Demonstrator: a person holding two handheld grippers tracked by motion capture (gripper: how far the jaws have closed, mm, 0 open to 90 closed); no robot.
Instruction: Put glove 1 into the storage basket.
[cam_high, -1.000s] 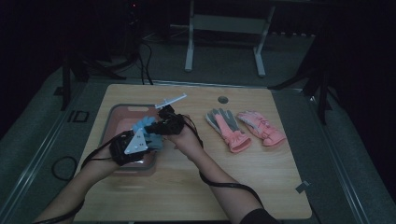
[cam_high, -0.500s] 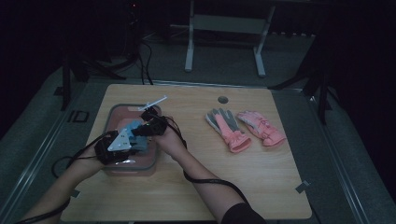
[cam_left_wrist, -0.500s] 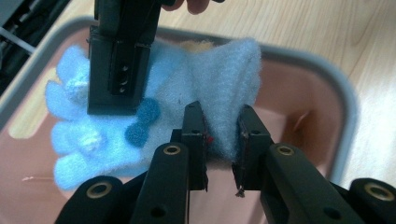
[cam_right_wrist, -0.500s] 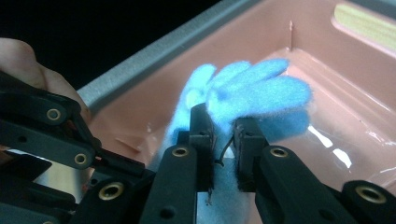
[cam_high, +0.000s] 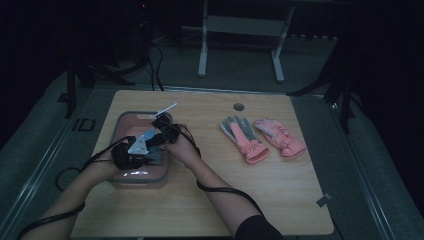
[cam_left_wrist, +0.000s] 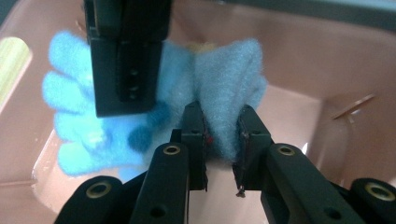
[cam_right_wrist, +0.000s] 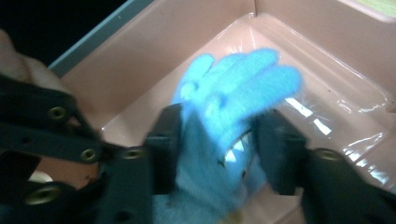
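Observation:
A fluffy blue glove (cam_left_wrist: 224, 79) hangs inside a pink bin (cam_high: 125, 176) at the table's left. My left gripper (cam_left_wrist: 220, 121) is shut on its cuff end, with fleece pinched between the jaws. My right gripper (cam_right_wrist: 217, 126) is shut on the same blue glove (cam_right_wrist: 233, 84) near the palm, and the fingers stick out past its jaws. In the high view the left gripper (cam_high: 131, 152) and right gripper (cam_high: 162, 132) sit close together over the bin, with the blue glove (cam_high: 150, 137) between them. The right gripper (cam_left_wrist: 126, 60) reaches down from the top of the left gripper view.
Two pink gloves lie on the table to the right, one with a grey palm (cam_high: 245, 135) and one plain (cam_high: 280, 136). A round hole (cam_high: 239, 106) is near the far edge. A metal stand (cam_high: 240, 30) is on the floor beyond the table.
Both grippers have moved left and down with the blue glove, from above the bin's right rim to inside the bin.

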